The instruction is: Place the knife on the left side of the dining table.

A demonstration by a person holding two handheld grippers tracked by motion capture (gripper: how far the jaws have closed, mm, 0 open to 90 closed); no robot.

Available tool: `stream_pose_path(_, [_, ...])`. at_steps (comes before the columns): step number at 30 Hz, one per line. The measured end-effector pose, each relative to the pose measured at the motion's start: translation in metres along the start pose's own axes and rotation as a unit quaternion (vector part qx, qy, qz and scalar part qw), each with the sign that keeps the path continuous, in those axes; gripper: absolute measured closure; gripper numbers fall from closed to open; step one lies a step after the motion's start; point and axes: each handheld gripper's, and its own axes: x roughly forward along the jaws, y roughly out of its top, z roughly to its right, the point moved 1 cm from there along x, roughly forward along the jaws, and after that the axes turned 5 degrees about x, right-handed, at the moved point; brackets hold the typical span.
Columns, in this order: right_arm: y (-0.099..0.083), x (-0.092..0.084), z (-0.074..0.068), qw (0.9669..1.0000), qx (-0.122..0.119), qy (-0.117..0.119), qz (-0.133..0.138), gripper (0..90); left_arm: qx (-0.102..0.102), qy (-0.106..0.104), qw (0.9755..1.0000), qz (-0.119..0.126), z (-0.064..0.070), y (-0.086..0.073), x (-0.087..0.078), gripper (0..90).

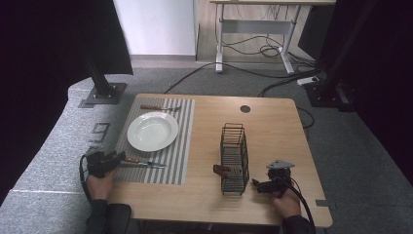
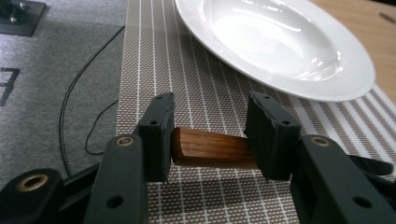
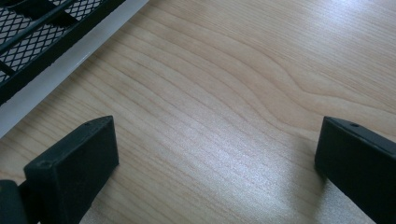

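Wooden desk (image 1: 272,126): pale, light-grained top with a small round dark hole near its far edge.
Placemat: a grey-and-white striped woven placemat (image 1: 182,141) lies on the left part of the desk.
Plate: a round white ceramic plate (image 1: 153,131) sits on the placemat — shallow and glossy in the left gripper view.
Near utensil: a wooden-handled metal utensil (image 1: 141,162) lies on the placemat just in front of the plate, its metal end toward the middle of the desk; I cannot tell what kind it is.
Far utensil: a second wooden-handled utensil (image 1: 158,107) lies across the placemat's far edge, behind the plate.
Left gripper (image 2: 209,126): its black jaws are closed against the near utensil's brown handle, low over the placemat.
Rack: a tall black wire-mesh rack (image 1: 234,158) stands right of centre, with a brown piece poking out of its near left side.
Right gripper (image 1: 256,184): jaws spread wide, holding nothing — just beside the rack's near right corner, over bare wood.
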Motion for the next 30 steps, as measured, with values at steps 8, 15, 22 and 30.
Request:
stream_pose_path(8, [0.0,0.0,0.0,1.0,0.0,0.0,0.0,0.0,0.004,0.012,0.9995,-0.03,-0.002,-0.003,0.007,52.6])
stream_pose_path(15, [0.0,0.0,0.0,1.0,0.0,0.0,0.0,0.0,0.034,0.029,0.9974,-0.057,0.001,-0.003,0.011,54.2])
stream_pose_path(22, [0.0,0.0,0.0,1.0,0.0,-0.001,-0.001,0.0,0.029,0.027,0.9988,-0.029,0.0,-0.002,0.005,42.9])
stream_pose_path(30, [0.0,0.0,0.0,1.0,0.0,0.0,-0.001,0.0,0.092,0.035,0.9944,-0.039,0.017,-0.006,-0.009,8.2])
